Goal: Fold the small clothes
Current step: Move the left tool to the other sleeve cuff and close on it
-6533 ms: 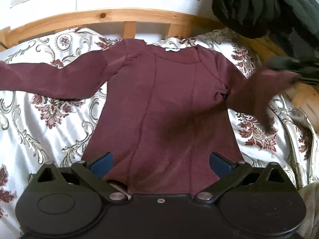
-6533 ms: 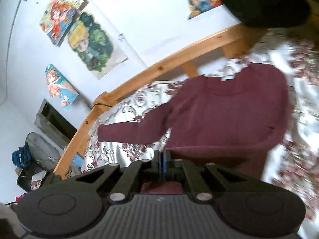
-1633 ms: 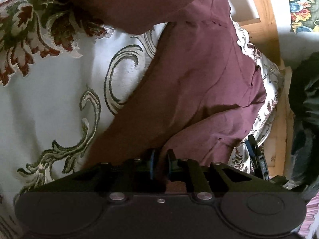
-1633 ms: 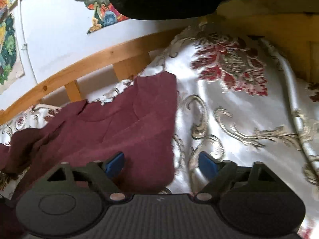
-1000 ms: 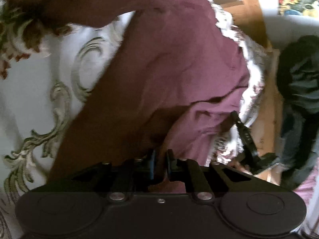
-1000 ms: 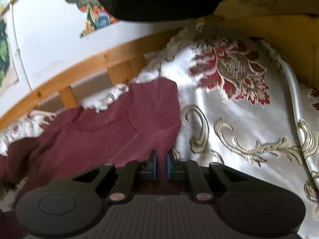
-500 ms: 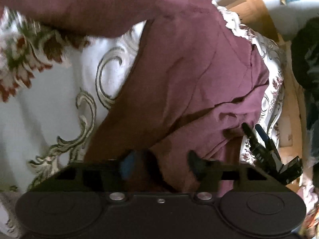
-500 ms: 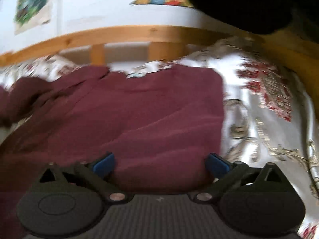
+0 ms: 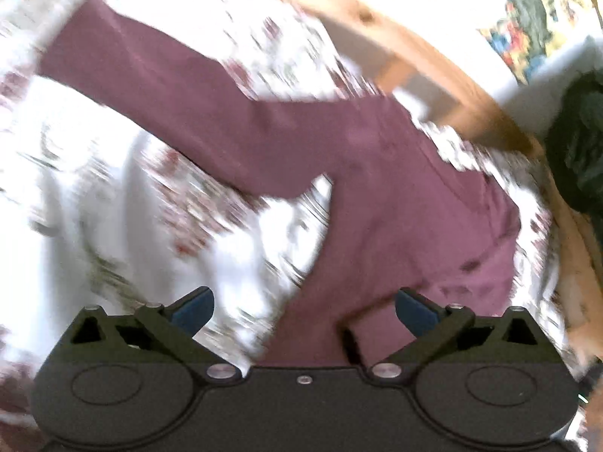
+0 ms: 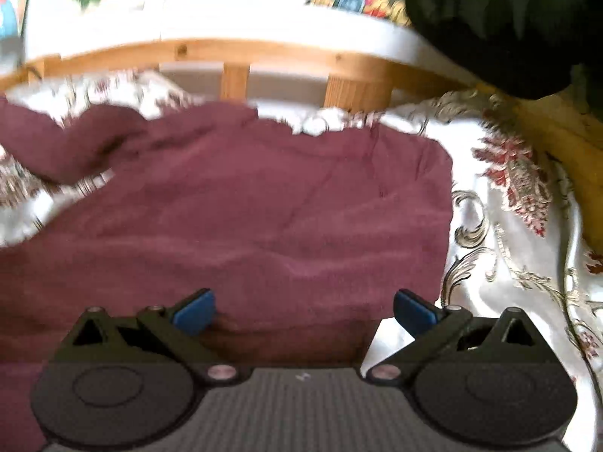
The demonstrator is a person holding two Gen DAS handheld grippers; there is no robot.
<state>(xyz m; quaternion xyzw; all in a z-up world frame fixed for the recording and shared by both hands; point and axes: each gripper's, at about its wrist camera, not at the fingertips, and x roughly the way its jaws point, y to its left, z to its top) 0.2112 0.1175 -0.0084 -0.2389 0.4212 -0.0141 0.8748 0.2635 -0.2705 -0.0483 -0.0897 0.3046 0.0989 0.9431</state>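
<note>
Left tongs [image 9: 303, 307]: blue-padded tips spread wide apart, gripping nothing, poised above the lower left side of the maroon top [image 9: 395, 203]; the view is blurred by motion.
Right tongs [image 10: 303, 310]: likewise spread wide and empty, low over the top's body [image 10: 264, 218], whose right edge lies just right of the right-hand tip.
Where the garment is: flat on the bed, directly ahead of both tongs, neckline toward the wooden bed rail [image 10: 264, 51] at the far side.
Fold state: the right side looks already turned in, judging by its straight right edge; the left sleeve [image 9: 158, 86] stretches out far to the left of the left tongs.
Step in hand: probably fetching that sleeve across the body.
Doing it well: the left tongs should pinch near the cuff, lift only slightly, and lay the sleeve straight across so no ridge forms; the right tongs could pin the body near the shoulder to stop it sliding.
Fabric: soft, matte knit with lengthwise seams and shallow ripples; limp, likely to bunch if dragged.
Bedspread [image 10: 501, 263]: glossy white damask with red flowers and gold scrolls; likely slippery under the knit.
Background: dark garment [image 10: 508, 19] hanging beyond the right tongs.
</note>
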